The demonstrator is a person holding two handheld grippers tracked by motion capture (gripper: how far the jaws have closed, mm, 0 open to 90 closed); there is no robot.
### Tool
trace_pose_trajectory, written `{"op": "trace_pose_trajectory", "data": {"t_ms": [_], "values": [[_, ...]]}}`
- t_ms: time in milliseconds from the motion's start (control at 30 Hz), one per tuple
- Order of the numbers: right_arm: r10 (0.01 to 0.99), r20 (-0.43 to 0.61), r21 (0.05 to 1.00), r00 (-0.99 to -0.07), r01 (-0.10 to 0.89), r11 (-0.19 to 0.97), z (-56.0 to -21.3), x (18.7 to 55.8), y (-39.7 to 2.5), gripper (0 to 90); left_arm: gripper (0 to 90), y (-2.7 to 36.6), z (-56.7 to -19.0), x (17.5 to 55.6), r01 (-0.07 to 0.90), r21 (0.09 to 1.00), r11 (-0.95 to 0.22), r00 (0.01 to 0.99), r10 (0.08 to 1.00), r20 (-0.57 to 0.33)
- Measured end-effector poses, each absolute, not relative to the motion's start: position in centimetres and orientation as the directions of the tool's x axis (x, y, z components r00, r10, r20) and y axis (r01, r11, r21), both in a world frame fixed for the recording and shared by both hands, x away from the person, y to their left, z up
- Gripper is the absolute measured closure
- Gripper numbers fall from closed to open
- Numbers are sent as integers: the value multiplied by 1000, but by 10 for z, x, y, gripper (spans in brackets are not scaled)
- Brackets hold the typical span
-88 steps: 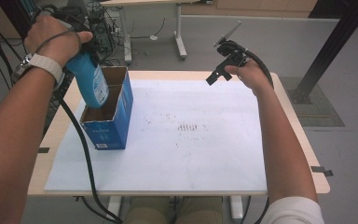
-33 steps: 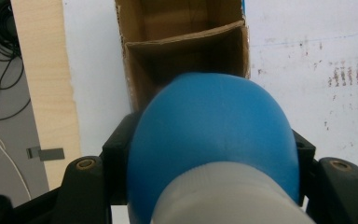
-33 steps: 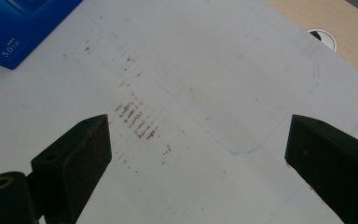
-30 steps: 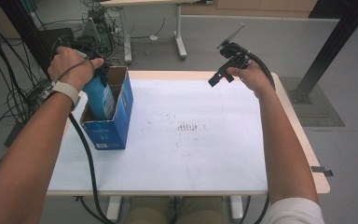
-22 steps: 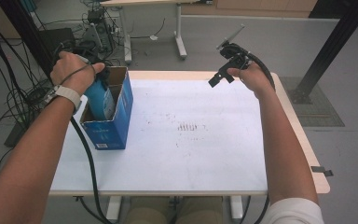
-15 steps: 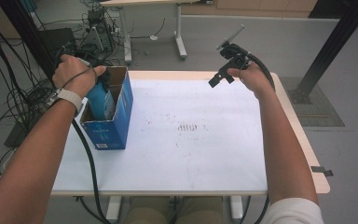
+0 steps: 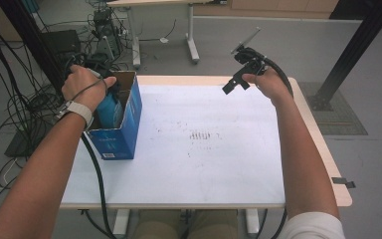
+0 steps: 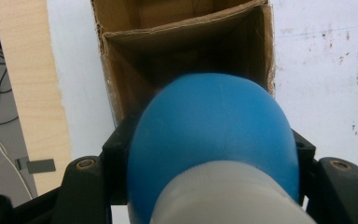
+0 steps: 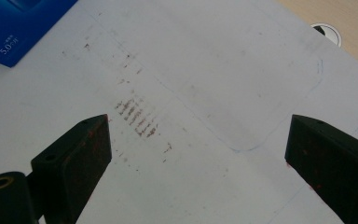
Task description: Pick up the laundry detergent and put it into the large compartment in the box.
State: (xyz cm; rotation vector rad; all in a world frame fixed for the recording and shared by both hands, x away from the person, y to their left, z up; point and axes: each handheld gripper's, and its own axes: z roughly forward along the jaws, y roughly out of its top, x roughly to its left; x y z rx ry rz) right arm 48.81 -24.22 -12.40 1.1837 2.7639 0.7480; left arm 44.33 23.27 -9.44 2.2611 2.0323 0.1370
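A blue bottle [image 7: 110, 109] with a white cap end [image 8: 223, 198] stands partly down inside an open blue cardboard box [image 7: 124, 130] at the table's left edge. My left gripper [image 7: 102, 97] is shut on the bottle, its black jaws pressed against both sides of it; the brown inside of the box [image 8: 186, 51] opens just beyond. My right gripper [image 7: 236, 82] hangs above the far right part of the table, open, its jaws spread wide with nothing between them.
A white sheet [image 7: 199, 134] with dark smudges [image 9: 137, 116] covers the wooden table [image 7: 323, 149]. Cables and equipment lie on the floor to the left [image 7: 25, 104]. A black post [image 7: 358, 45] stands at the right, another table's legs [image 7: 191, 40] behind.
My left gripper has lowered the blue bottle from above the box down into it. The right gripper has stayed in place.
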Motion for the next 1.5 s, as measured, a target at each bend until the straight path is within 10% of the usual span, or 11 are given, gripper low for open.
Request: {"op": "trace_pose_trajectory", "data": {"t_ms": [1500], "values": [[701, 152, 442, -697, 682, 582, -129, 488, -246, 70, 391, 224, -136, 448, 983, 117, -141, 138, 990, 34]]}}
